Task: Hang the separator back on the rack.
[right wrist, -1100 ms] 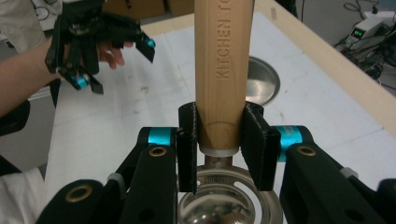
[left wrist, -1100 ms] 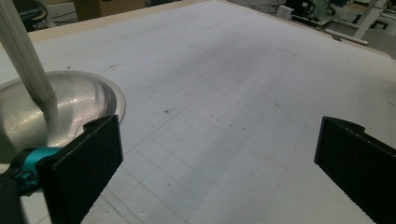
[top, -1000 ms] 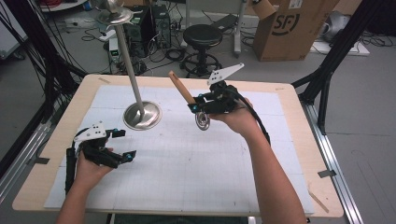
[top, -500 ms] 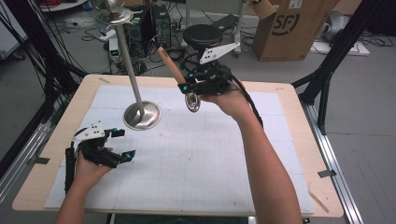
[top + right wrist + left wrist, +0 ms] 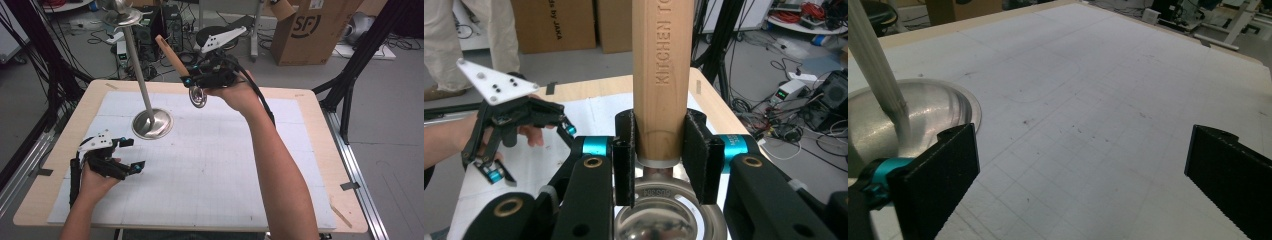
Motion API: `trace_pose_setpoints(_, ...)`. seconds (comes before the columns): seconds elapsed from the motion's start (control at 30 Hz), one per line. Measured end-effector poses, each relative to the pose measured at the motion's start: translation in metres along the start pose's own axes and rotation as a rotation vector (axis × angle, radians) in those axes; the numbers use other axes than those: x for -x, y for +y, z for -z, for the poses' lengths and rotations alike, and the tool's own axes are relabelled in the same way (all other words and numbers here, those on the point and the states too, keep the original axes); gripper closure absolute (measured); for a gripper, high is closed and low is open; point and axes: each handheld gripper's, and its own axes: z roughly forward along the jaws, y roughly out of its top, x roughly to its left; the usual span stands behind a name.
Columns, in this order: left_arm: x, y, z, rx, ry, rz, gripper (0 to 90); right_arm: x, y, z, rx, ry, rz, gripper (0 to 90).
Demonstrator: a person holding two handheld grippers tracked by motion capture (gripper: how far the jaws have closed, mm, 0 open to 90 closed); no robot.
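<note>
Right gripper view: my right claw (image 5: 659,165) clamps the wooden handle of the ladle (image 5: 175,65), high over the bench's far edge; a slack grip lets it swing into the stand (image 5: 142,85). Left claw (image 5: 131,153) wide, empty, near-left corner

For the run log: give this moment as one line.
right gripper: shut on wooden-handled metal ladle, held above table | left gripper: open, empty, beside metal stand
</note>
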Motion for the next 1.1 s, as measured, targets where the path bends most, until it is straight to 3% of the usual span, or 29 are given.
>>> trace_pose_setpoints(0.63,-0.001,0.001,0.002,0.013,-0.001,0.004,1.6,0.013,0.032,-0.019,0.004,-0.019,0.013,68.9)
trace_pose_setpoints(1.1,-0.001,0.001,0.003,0.018,-0.001,0.005,1.6,0.021,0.032,-0.034,0.013,-0.016,-0.01,68.9)
